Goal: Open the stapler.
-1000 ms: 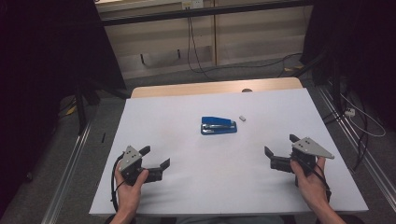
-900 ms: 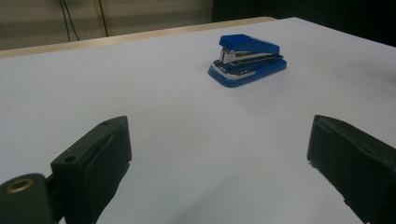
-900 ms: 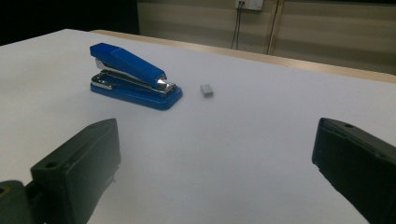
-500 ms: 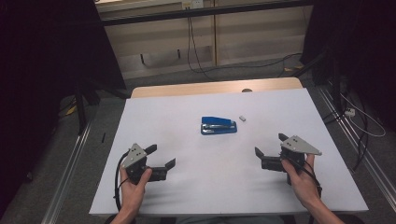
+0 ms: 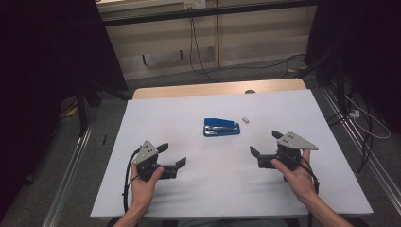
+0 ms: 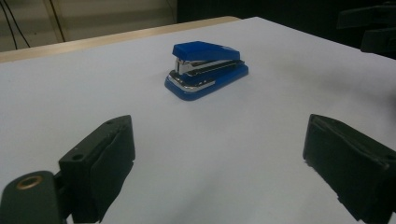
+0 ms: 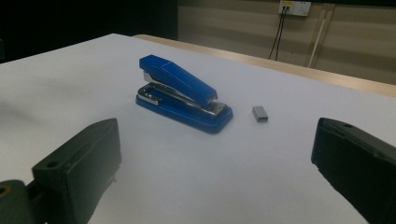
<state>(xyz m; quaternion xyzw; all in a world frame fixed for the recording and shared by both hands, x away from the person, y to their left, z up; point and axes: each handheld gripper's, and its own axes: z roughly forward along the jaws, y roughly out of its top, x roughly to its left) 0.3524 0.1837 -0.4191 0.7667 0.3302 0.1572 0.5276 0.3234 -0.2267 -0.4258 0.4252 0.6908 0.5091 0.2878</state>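
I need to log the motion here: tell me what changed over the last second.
Both grippers moved inward and slightly forward toward the blue stapler: the left gripper rightward, the right gripper leftward. Nothing was grasped; both sets of jaws stayed open. The stapler and the small strip of staples beside it did not move.

A flat white table top (image 5: pixel 189 118) (a strip of pale wood shows along its far edge) carries a blue plastic stapler with a chrome magazine (image 5: pixel 221 127) near its middle, and a small grey block of staples (image 5: pixel 245 120) just beside it, toward the right edge.
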